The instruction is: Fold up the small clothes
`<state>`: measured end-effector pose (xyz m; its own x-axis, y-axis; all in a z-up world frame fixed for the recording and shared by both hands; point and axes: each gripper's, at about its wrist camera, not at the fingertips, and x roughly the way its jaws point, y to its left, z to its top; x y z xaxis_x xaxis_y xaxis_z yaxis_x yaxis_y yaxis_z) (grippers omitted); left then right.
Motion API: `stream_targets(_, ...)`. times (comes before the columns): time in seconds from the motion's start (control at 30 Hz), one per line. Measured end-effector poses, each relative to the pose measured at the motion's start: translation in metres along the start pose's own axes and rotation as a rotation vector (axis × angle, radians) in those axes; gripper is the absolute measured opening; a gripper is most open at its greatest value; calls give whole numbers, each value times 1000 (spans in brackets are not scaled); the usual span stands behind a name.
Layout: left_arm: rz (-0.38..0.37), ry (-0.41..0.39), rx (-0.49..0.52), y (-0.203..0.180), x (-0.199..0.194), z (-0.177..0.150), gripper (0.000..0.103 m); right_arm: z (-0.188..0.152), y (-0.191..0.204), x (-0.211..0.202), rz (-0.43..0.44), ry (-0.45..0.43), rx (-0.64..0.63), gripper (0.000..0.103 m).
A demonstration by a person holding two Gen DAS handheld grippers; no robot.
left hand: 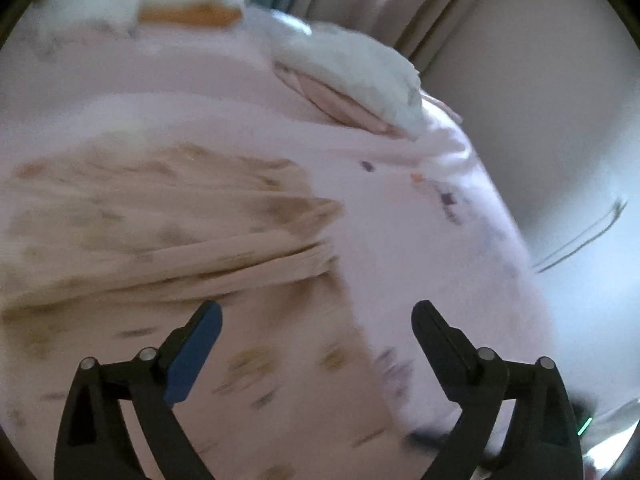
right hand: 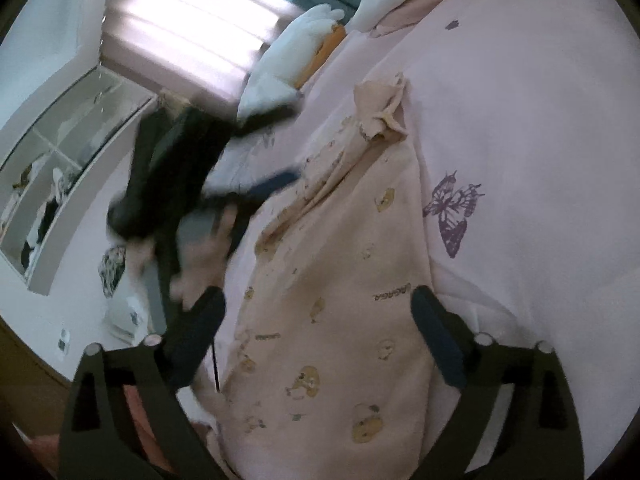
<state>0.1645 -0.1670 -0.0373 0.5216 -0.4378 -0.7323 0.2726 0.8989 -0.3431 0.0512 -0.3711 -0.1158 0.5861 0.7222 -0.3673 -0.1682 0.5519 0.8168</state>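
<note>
A small peach garment printed with little yellow figures lies lengthwise on the pink bedsheet, its far end bunched up. My right gripper hovers over its near part, jaws wide open, nothing between them. In the same view my left gripper, blurred, stands open at the garment's left edge, with a person's hand behind it. In the left wrist view the garment is a blurred, pleated mass on the sheet, and the left gripper is open just above it, holding nothing.
White pillows and an orange item lie at the head of the bed, with another white pillow near the bed's edge. A curtained window and a white shelf unit stand to the left. The bed's side edge drops to the floor.
</note>
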Motion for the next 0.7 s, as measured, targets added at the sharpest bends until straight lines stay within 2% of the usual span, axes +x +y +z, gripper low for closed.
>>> stream_targets(0.07, 42, -39, 48, 8, -29, -21, 95, 0, 1, -7, -6, 6, 28, 103)
stream_targets(0.13, 86, -50, 37, 26, -56, -48, 95, -1, 4, -13, -50, 29, 37, 103)
stream_targets(0.27, 122, -5, -36, 73, -90, -99, 97, -5, 9, -30, -172, 15, 1, 103)
stream_targets(0.33, 148, 38, -105, 98, -100, -121, 97, -6, 3, -38, -204, 23, 13, 103)
stream_targets(0.47, 182, 51, -193, 133, -120, -149, 97, -15, -14, -50, -261, 63, 108, 102)
stream_targets(0.53, 155, 47, -252, 147, -128, -159, 97, -23, -19, -55, -264, 75, 128, 103)
stream_targets(0.6, 100, 82, -326, 160, -129, -170, 97, -34, -13, -61, -267, 84, 105, 103)
stream_targets(0.67, 0, 113, -416, 165, -127, -182, 97, -41, -7, -59, -275, 107, 90, 103)
stream_targets(0.7, -55, 104, -441, 165, -129, -189, 97, -45, -4, -56, -264, 123, 89, 103)
